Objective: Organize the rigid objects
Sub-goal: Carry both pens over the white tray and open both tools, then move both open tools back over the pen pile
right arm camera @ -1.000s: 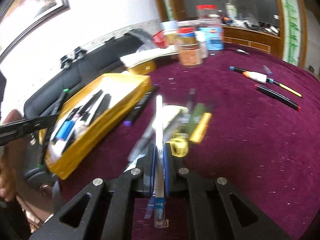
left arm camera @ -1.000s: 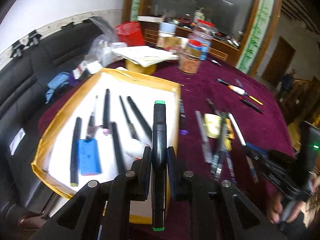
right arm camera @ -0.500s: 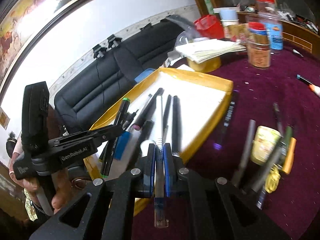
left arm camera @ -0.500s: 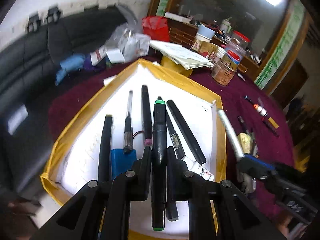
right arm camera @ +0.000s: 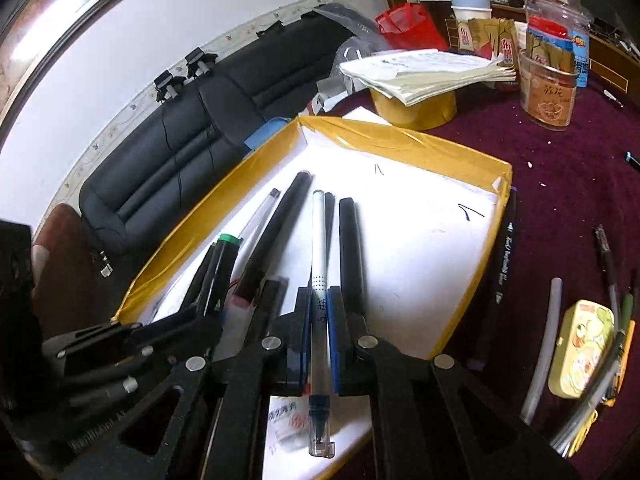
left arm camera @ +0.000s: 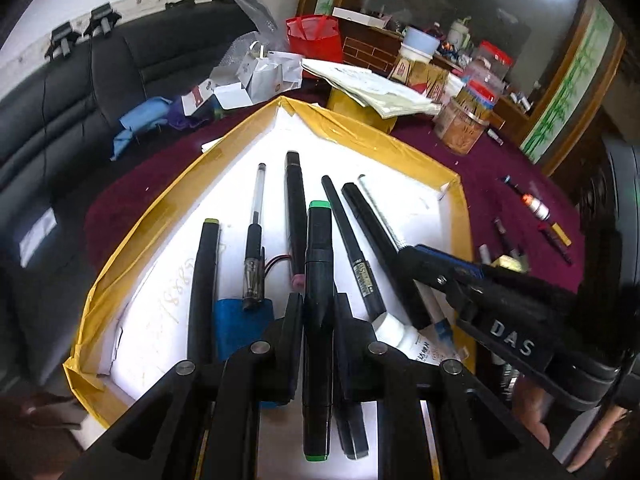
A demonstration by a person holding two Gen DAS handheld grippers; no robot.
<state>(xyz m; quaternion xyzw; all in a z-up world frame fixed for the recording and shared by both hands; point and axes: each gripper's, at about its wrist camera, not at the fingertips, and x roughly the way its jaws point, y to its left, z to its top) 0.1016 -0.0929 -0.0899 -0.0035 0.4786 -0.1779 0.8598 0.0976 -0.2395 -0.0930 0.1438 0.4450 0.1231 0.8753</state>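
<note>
A black sofa [left arm camera: 60, 120] runs along the wall at nine o'clock from the table [left arm camera: 500, 168], which wears a dark red cloth. On it sits a shallow yellow-rimmed tray [left arm camera: 132, 248] with a white floor. Pens lie side by side in the tray, pointing toward twelve o'clock: a black marker with a yellow-green cap [left arm camera: 202, 280], a clear-barrelled pen [left arm camera: 256, 216], a thick black pen [left arm camera: 294, 200] and two slim black ones.

Over the tray, the left gripper [left arm camera: 318, 316] is clenched on a black marker with green ends [left arm camera: 318, 264], a stout dark barrel capped bright green at both tips. Just beside it, toward three o'clock, the right gripper [right arm camera: 319, 312] grasps a slim white pen [right arm camera: 319, 240] with a dotted band, dark lettering and a clear cap with a blue end nearest the camera. Further toward three o'clock, loose pens and a small yellow tin [right arm camera: 582, 344] lie on the cloth.
</note>
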